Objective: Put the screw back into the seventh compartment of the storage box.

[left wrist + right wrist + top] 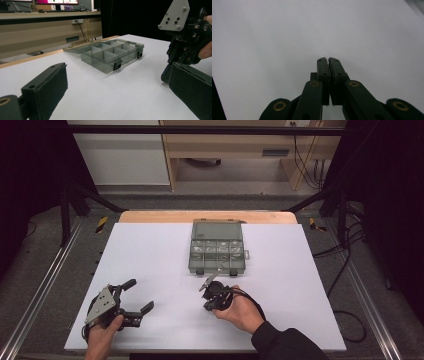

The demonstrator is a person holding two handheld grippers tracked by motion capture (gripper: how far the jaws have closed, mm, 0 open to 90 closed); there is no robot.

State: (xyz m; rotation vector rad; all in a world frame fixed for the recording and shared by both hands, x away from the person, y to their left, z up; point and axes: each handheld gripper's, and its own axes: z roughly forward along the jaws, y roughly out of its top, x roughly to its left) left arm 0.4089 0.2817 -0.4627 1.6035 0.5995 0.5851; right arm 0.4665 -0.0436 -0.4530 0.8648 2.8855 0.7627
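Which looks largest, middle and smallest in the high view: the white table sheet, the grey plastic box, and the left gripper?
1. White table sheet, by far the largest.
2. Grey plastic box, lid open.
3. Left gripper, jaws open. It looks nearly as large as the box, but it is nearer the camera, so this rank is unsure.

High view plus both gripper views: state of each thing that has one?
Compartment box: lid open, lying back flat; front latches undone.
Left tongs: jaws wide open, nothing between them, resting low on the white table cover.
Right tongs: jaws shut, pads together, nothing visible between them.
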